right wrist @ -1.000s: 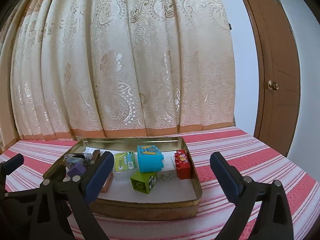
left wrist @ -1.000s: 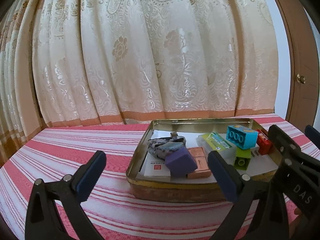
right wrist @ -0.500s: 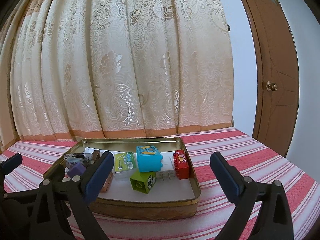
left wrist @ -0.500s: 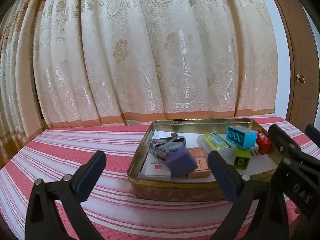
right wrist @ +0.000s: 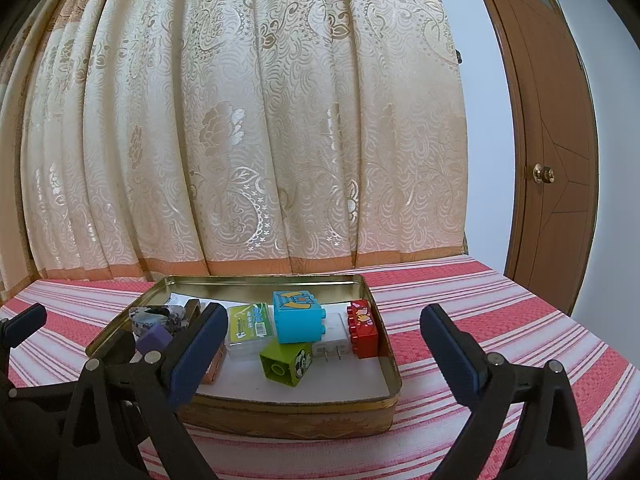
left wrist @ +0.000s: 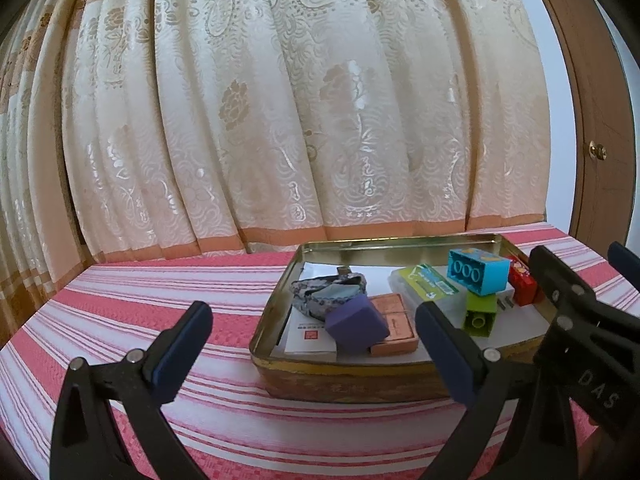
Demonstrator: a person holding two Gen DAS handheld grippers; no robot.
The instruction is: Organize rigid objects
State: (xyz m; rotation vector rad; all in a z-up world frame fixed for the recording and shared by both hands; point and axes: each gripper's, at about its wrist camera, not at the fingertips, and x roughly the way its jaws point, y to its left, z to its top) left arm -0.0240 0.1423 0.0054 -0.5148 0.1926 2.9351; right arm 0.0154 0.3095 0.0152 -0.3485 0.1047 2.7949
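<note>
My left gripper [left wrist: 312, 344] and right gripper [right wrist: 324, 344] both hover released before the tin tray [right wrist: 304, 412], lower centre, where the blocks lie. I should approach the blue block [right wrist: 298, 316] squarely from above.

From the right wrist view, the near-left finger [right wrist: 196, 354] covers most of the copper-coloured box [right wrist: 212, 368] and part of the purple block [right wrist: 154, 338]. The white plug [right wrist: 332, 346] sits half behind the blue brick [right wrist: 298, 322]. Print on the green-labelled case [right wrist: 250, 326] is too small to read.
</note>
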